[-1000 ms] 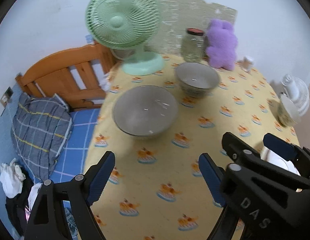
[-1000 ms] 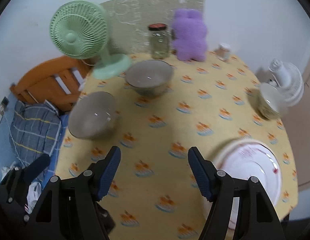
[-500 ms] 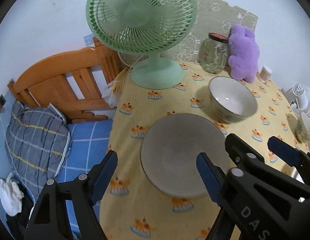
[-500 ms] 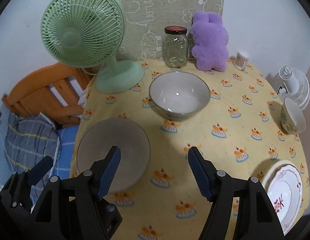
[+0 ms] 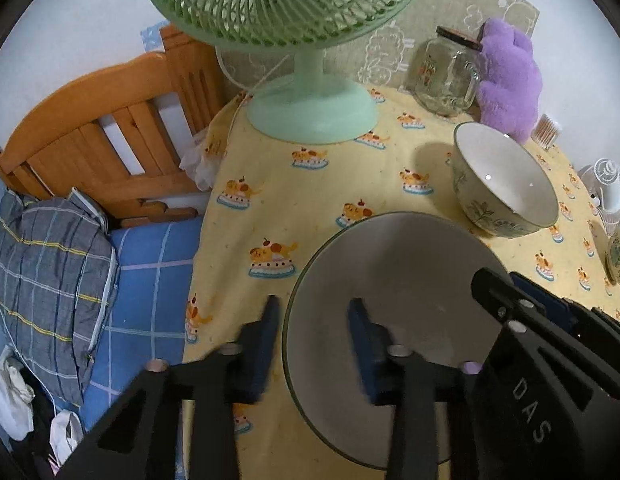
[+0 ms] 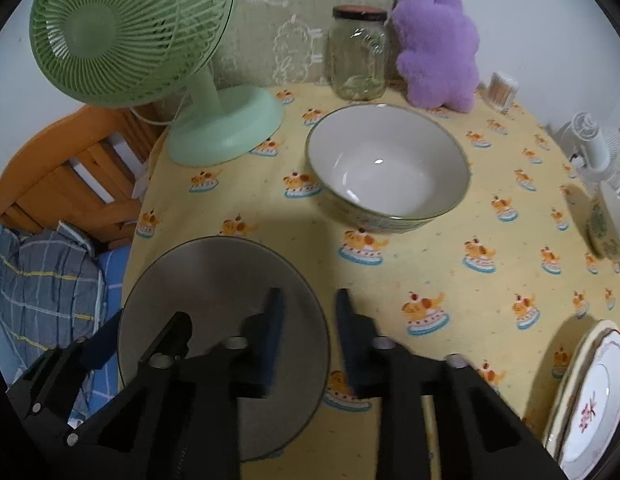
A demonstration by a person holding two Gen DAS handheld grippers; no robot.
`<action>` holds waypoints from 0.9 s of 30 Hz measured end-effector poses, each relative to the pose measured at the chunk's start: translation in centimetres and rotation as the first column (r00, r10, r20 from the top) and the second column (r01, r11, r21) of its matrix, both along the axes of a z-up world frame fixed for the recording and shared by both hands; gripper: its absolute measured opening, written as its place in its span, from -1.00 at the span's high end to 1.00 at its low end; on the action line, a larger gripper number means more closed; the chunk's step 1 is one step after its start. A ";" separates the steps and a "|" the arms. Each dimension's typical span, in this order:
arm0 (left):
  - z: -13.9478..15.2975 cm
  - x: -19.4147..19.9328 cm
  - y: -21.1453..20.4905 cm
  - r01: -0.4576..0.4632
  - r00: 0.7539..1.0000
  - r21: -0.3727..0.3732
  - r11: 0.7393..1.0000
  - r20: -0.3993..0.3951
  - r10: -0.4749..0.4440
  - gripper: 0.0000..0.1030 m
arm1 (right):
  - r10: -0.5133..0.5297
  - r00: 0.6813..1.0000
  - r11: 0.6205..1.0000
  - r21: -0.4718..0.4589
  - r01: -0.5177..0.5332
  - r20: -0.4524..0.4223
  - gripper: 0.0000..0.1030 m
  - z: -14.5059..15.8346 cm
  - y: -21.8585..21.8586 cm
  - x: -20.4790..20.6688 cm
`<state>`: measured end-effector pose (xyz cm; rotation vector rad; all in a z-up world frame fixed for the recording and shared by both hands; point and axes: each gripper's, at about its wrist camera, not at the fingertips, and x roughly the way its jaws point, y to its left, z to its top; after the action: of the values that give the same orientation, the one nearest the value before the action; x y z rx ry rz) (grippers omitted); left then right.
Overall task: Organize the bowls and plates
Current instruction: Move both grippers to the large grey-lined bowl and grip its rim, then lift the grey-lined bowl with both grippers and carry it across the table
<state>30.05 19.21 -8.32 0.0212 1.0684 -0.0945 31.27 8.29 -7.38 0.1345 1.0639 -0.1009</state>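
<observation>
A grey bowl (image 5: 390,280) (image 6: 213,280) sits near the left edge of the yellow tablecloth (image 5: 277,200). My left gripper (image 5: 314,320) straddles its left rim. The jaws are closing, and a strip of the bowl's inside still shows beside the inner pad. My right gripper (image 6: 307,312) straddles the opposite rim, its jaws closing tight on the wall. A white bowl with a leaf pattern (image 5: 506,188) (image 6: 386,172) stands behind it, empty. Stacked plates (image 6: 590,392) lie at the table's near right edge.
A green fan (image 5: 310,108) (image 6: 225,128) stands just behind the grey bowl. A glass jar (image 6: 358,56), a purple plush toy (image 6: 438,48) and a toothpick holder (image 6: 500,92) line the back. A patterned cup (image 6: 606,224) and a small white fan (image 6: 598,152) are at the right. A bed (image 5: 141,280) lies left.
Both grippers came forward and down onto the grey bowl, one at each side. Their jaws went from wide apart to narrow around its rim.
</observation>
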 end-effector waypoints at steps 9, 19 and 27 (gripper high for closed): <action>0.3 -0.4 -0.6 -0.010 1.000 0.037 0.999 -0.003 0.010 0.53 | 0.028 0.999 1.000 0.004 -0.028 -0.025 0.62 0.0 -0.3 -0.2; 0.7 -3.6 -2.6 -0.023 0.999 0.040 0.999 -0.037 0.024 0.53 | 0.046 0.998 0.999 0.005 -0.046 -0.051 0.62 0.5 -2.4 -3.4; 1.3 -7.3 -5.5 -0.039 0.998 0.039 0.998 -0.047 0.040 0.53 | 0.064 0.996 0.998 0.005 -0.064 -0.069 0.62 1.0 -5.7 -7.1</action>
<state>22.75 13.72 -7.05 0.0322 1.1179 -0.0392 24.13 2.60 -6.33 0.1003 1.1360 -0.0464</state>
